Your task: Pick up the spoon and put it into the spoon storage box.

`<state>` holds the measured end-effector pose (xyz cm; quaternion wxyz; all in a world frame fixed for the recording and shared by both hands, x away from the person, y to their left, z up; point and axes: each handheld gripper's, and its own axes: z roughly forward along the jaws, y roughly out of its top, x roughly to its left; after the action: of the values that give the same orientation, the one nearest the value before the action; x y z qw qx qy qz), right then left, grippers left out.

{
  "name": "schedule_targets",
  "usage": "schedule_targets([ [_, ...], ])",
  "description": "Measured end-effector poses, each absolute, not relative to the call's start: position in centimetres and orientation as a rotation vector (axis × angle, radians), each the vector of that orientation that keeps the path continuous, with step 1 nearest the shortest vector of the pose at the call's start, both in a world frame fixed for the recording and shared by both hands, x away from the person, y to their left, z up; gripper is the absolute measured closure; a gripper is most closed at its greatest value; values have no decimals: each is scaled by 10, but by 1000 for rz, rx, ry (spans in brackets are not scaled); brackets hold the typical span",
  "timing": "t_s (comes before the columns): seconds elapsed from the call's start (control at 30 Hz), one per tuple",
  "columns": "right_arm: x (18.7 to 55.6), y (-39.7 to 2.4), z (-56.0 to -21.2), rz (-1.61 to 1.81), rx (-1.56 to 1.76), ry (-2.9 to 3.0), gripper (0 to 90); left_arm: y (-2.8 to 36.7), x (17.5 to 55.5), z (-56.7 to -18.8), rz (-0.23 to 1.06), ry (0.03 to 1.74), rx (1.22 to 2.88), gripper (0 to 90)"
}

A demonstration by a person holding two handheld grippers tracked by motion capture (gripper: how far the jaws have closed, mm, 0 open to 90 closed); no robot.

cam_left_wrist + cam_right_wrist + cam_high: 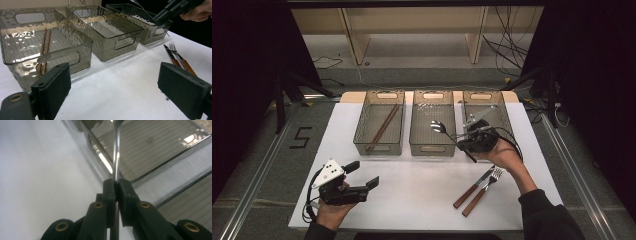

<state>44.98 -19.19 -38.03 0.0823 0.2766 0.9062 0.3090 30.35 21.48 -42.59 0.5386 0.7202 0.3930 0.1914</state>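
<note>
White tabletop (422, 190) is carrying three trays; above the middle tray (432, 131), the right gripper (466, 140) is clamping a spoon (443, 131) by its handle, bowl projecting beyond the jaws. Left gripper (362, 175) is resting open.

Three bins stand side by side in a row across the upper middle of the tabletop (422, 185) in the high view. The left bin (379, 122) holds a pair of chopsticks (382, 127) lying lengthwise. The middle bin (432, 125) sits between it and the right bin (492, 107). A spoon (443, 131) hangs over the middle bin's right side, held at its handle by the right gripper (472, 140), which is in front of the right bin. At lower right, a knife (472, 189) and fork (484, 189) lie together, the knife on the left. The left gripper (364, 175) is at lower left, well apart from the bins.
</note>
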Motion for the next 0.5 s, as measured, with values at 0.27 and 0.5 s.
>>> schedule_targets([
  [0.27,470,-178,-374,961,977,2638,847,216,304,-426,464,930,1715,110],
  [0.5,485,-163,-368,979,1075,2606,848,216,304,-426,463,934,1710,109],
])
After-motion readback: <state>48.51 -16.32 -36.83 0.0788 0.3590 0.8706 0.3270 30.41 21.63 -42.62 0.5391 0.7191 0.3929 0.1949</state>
